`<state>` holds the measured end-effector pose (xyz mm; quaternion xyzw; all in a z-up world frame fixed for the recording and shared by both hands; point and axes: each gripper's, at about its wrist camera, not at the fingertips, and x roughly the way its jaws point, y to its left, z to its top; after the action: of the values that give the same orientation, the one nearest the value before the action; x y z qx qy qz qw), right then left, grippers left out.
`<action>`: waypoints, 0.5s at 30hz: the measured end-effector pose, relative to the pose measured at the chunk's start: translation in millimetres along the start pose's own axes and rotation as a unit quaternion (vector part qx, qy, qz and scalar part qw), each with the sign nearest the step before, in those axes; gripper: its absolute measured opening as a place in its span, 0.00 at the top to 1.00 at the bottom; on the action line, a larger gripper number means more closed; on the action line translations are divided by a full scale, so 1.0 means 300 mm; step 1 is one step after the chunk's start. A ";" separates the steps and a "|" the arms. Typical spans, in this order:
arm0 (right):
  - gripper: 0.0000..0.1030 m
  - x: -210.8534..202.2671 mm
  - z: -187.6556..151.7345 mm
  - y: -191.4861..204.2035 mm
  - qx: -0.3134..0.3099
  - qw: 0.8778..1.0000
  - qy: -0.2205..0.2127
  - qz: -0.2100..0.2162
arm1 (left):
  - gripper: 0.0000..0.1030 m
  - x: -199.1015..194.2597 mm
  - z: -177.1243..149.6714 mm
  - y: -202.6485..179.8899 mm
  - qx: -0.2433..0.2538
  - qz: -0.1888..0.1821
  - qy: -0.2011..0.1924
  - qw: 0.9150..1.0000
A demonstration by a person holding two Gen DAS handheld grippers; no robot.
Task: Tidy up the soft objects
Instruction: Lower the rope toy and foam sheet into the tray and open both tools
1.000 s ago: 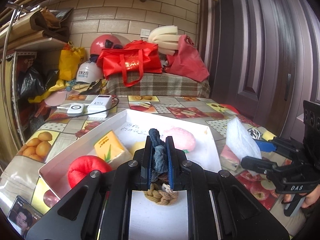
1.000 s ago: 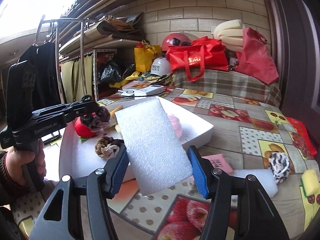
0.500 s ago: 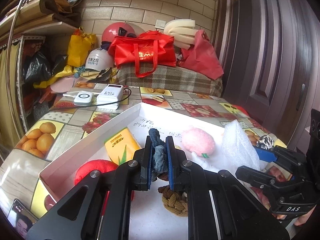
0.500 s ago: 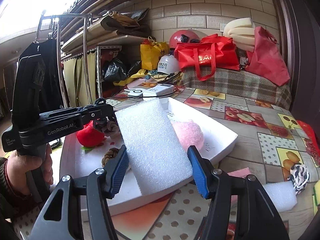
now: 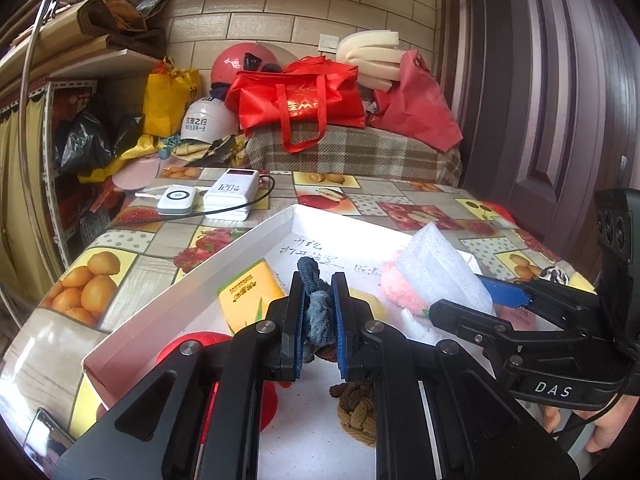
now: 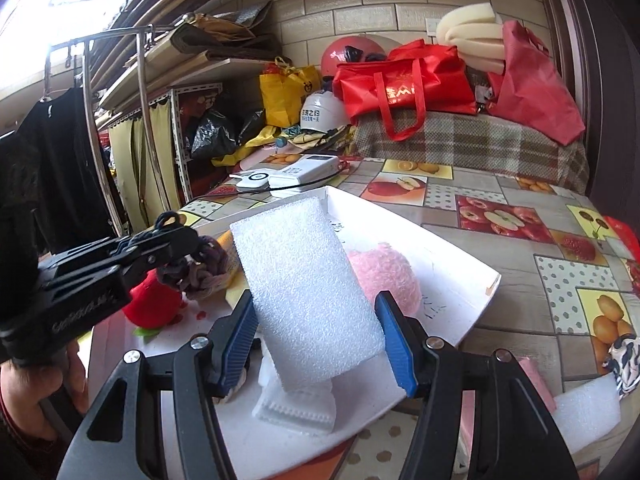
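Note:
A white tray (image 5: pixel 240 248) lies on the fruit-print table. My left gripper (image 5: pixel 319 280) is shut on a dark blue-grey knotted rope (image 5: pixel 316 316) and hangs over the tray's near end. My right gripper (image 6: pixel 315 298) is shut on a white foam block (image 6: pixel 304 292), held tilted above the tray beside a pink plush ball (image 6: pixel 384 272). The tray also holds a red plush fruit (image 5: pixel 188 350), a yellow sponge (image 5: pixel 248 300), a brown rope knot (image 5: pixel 356 412) and a small white foam piece (image 6: pixel 296 404). From the right wrist view the left gripper (image 6: pixel 176 236) is at the left, with the rope (image 6: pixel 200 268) hanging from it.
Outside the tray on the right lie a black-and-white rope knot (image 6: pixel 622 356), a foam strip (image 6: pixel 584 404) and a pink pad (image 6: pixel 536 376). Two white power banks (image 5: pixel 232 192) with a cable sit behind the tray. A phone (image 5: pixel 44 440) lies at the near left corner. Red bags (image 5: pixel 296 100) are stacked at the back.
The right gripper has carried the foam block leftward, from beside the tray to over it by the pink ball. The left gripper moved a little further over the tray, still gripping the rope.

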<state>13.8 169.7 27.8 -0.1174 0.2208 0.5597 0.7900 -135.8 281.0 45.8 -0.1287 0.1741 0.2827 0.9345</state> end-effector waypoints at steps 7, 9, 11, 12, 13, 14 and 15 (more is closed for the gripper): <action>0.34 0.018 0.002 0.013 -0.003 1.000 0.014 -0.007 | 0.85 0.004 -0.002 0.008 -0.008 0.048 0.000 0.999; 0.10 0.022 0.005 0.012 -0.003 1.000 0.016 -0.014 | 0.47 -0.018 -0.006 -0.005 0.000 0.067 -0.018 0.998; 0.00 0.015 0.007 0.009 -0.002 1.000 0.010 -0.018 | 0.08 -0.049 -0.011 -0.015 0.005 0.078 -0.045 0.996; 0.00 0.009 0.006 0.007 0.000 1.000 0.005 -0.019 | 0.00 -0.058 -0.013 -0.016 0.007 0.078 -0.053 0.995; 0.00 0.007 0.006 0.006 0.001 1.000 0.003 -0.021 | 0.00 -0.065 -0.014 -0.016 0.009 0.078 -0.060 0.995; 0.00 0.005 0.007 0.006 0.000 1.000 0.001 -0.024 | 0.00 -0.064 -0.014 -0.017 0.011 0.079 -0.060 0.995; 0.00 0.005 0.008 0.007 0.000 1.000 0.000 -0.025 | 0.00 -0.062 -0.013 -0.014 0.010 0.079 -0.059 0.995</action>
<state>12.7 172.6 29.3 -0.1234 0.2176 0.5396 0.8039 -148.9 267.3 50.3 -0.0883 0.1312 0.3608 0.9192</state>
